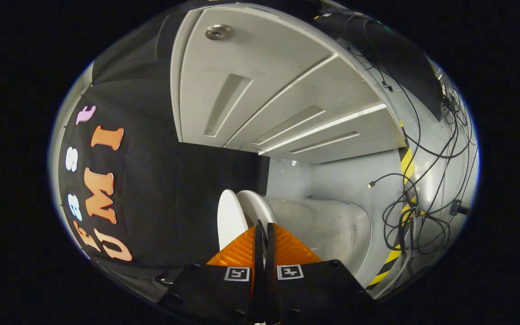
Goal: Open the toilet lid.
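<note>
Gripper [263, 224] at bottom centre of the frame, fingers [242, 248] pressed together with only a thin dark seam between them, clenched on nothing; square fiducial markers [236, 273] on the finger bases nearest the camera. Just beyond the fingertips, slightly left of centre, the white toilet lid [230, 221], seen nearly edge-on and standing apart from the toilet seat [254, 207], whose rim curves immediately to its right; whether the fingertips touch either part cannot be told from this angle. Toilet body [332, 225] extending from the seat toward the lower right, pale and rounded, lying sideways in the frame because of the rolled camera. Black cloth booth wall [160, 180] occupying the left half, with a darker panel behind the lid. Grey panelled surface [264, 90] with recessed slots across the upper centre, carrying a round metal fitting [218, 31] near the top and a bright light strip [323, 128] running diagonally toward centre right. Pale grey floor surface [345, 180] at centre right, behind the toilet body. Yellow-and-black hazard tape [405, 180] running from centre right down to lower right. Loose black cables [422, 216] tangled along the right edge, one ending in a free plug [371, 184] near the tape. Dark sheet [395, 49] at upper right above the cables.
</note>
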Motion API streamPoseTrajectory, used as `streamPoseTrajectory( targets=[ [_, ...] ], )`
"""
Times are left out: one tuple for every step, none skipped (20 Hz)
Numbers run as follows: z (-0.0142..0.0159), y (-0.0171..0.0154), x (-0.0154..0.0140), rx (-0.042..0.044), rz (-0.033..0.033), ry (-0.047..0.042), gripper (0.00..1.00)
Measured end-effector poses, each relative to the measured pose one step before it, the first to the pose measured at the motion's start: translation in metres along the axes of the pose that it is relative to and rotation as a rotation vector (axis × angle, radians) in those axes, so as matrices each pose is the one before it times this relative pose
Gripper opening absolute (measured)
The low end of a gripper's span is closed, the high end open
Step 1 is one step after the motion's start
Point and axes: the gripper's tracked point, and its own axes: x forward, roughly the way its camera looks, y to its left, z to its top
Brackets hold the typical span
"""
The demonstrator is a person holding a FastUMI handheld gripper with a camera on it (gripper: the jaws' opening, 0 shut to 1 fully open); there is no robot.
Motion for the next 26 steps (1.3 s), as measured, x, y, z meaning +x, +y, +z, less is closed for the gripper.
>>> streamPoseTrajectory(
  targets=[
    [-0.00059, 0.00753, -0.00344, -0.02098, 0.00872, 0.00062, 0.08],
    [-0.00046, 0.00859, -0.00427, -0.02417, 0.00812, -0.00183, 0.08],
    [0.00044, 0.00792, -0.00342, -0.02531, 0.00494, -0.00159, 0.08],
    [-0.00152, 0.00922, -0.00379, -0.02089, 0.00590, 0.00289, 0.08],
    [-0.00050, 0.00782, -0.00257, -0.01925, -0.00186, 0.00233, 0.08],
    [-0.00118, 0.00840, -0.00463, -0.01998, 0.00415, 0.00187, 0.08],
    [0.00157, 0.01007, -0.00185, -0.02126, 0.01009, -0.01002, 0.08],
    [0.00285, 0.01160, -0.00056, -0.02424, 0.01090, -0.02295, 0.08],
    [0.00352, 0.01240, -0.00177, -0.02408, 0.01267, -0.02132, 0.08],
    [0.00192, 0.01248, -0.00028, -0.02637, 0.01060, -0.01892, 0.08],
    [0.00189, 0.01153, -0.00066, -0.02816, 0.01029, -0.02369, 0.08],
    [0.00299, 0.01217, 0.00144, -0.03254, 0.00895, -0.02631, 0.08],
    [-0.00035, 0.01401, -0.00544, -0.03273, 0.01239, -0.00516, 0.08],
    [-0.00132, 0.01441, -0.00512, -0.03302, 0.01468, 0.00015, 0.08],
    [0.00362, 0.01547, -0.00152, -0.03197, 0.00901, -0.02654, 0.08],
    [0.00189, 0.01350, -0.00686, -0.03182, 0.01287, -0.00036, 0.08],
    [-0.00411, 0.01367, -0.00199, -0.03278, 0.01150, -0.00491, 0.08],
    [-0.00236, 0.01149, -0.00342, -0.03119, 0.00753, 0.00345, 0.08],
    [-0.00198, 0.01033, -0.00339, -0.04621, 0.00422, -0.00048, 0.08],
    [-0.00227, 0.00972, -0.00204, -0.05631, -0.00115, 0.00355, 0.08],
    [-0.00081, 0.00790, -0.00293, -0.05680, -0.00824, -0.00172, 0.08],
    [0.00053, 0.00787, -0.00178, -0.03244, -0.00101, -0.00499, 0.08],
    [0.00102, 0.00859, -0.00015, -0.01538, -0.00183, -0.00774, 0.08],
    [0.00051, 0.00898, -0.00216, 0.00152, 0.01038, -0.00167, 0.08],
    [0.00167, 0.00828, -0.00238, 0.00628, 0.00839, -0.00532, 0.08],
    [0.00001, 0.00652, -0.00174, 0.00374, 0.01113, -0.00162, 0.08]
  ],
)
